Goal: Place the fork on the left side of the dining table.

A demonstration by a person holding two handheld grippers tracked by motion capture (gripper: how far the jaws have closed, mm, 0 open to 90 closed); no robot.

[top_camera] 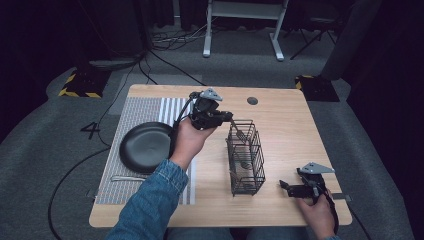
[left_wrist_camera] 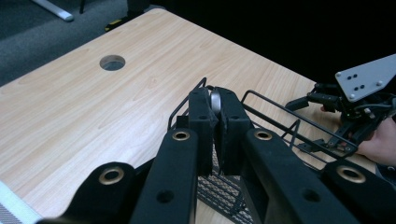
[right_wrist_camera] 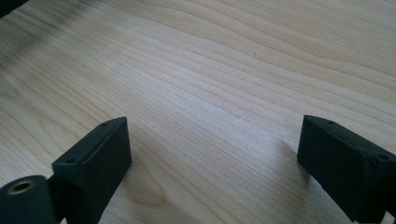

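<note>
My left gripper [top_camera: 226, 118] hovers over the far end of a black wire basket [top_camera: 246, 181] that stands mid-table. Its jaws are shut on the thin handle of a silver utensil [left_wrist_camera: 215, 99], whose lower end [top_camera: 240, 134] hangs down inside the basket's top. Another piece of cutlery [top_camera: 245, 164] lies lower in the basket. At the near right of the table my right gripper [top_camera: 286, 186] rests low over bare wood, open, with nothing between its fingers [right_wrist_camera: 95, 151].
A black plate [top_camera: 146, 146] sits on a striped placemat [top_camera: 142, 107] at the left. A silver utensil [top_camera: 127, 178] lies on the mat in front of the plate. A round cable hole [top_camera: 252, 100] is near the table's far edge.
</note>
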